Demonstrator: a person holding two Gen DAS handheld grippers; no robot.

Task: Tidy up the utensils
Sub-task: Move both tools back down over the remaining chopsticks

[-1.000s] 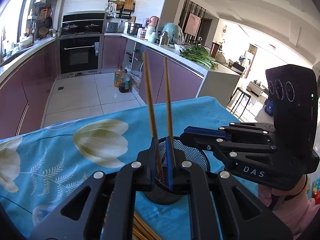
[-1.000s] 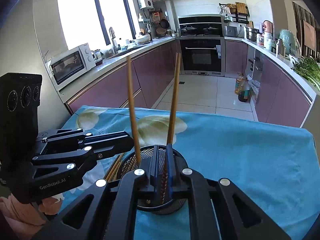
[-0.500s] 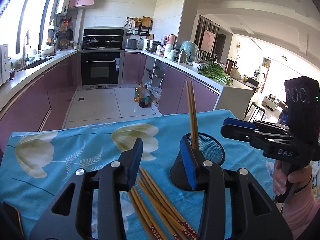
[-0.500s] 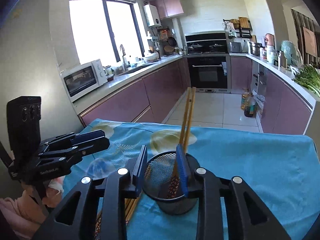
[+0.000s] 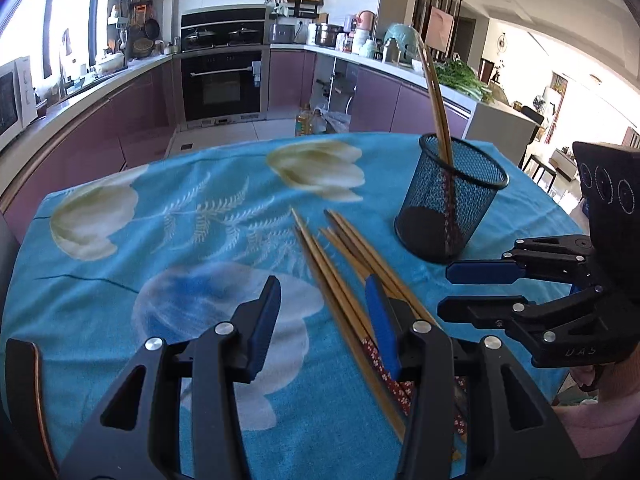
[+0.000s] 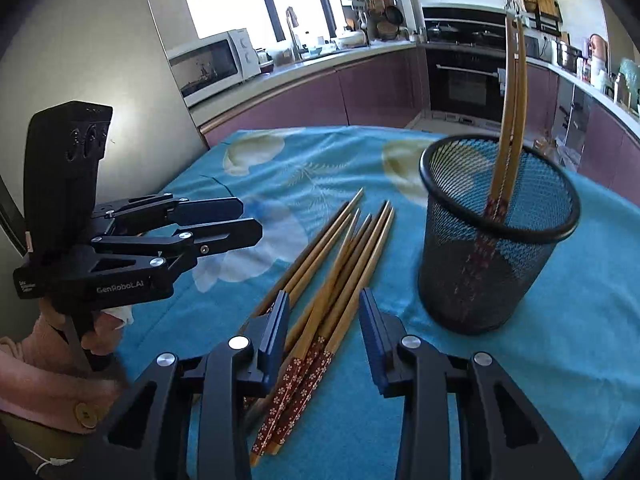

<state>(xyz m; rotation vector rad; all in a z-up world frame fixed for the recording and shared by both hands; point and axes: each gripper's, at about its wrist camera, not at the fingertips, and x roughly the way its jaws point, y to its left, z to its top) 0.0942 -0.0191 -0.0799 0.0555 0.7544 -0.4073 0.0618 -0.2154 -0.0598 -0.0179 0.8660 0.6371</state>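
Chopsticks (image 6: 320,276) loose on bench (image 6: 560,360), lower centre; two upright in mesh cup (image 6: 496,236). Left gripper (image 5: 320,320) and right gripper (image 6: 324,332) fingers parted, holding nothing.

Open cloth (image 5: 192,240) left of chopsticks (image 5: 340,264)

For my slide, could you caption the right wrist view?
Open right gripper above loose chopsticks; two already stand in the mesh cup.

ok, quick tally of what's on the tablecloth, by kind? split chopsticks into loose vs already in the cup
Loose chopsticks on the cloth: 6 (they overlap, so this count is approximate)
Chopsticks standing in the cup: 2
Black mesh cup: 1
Total: 9
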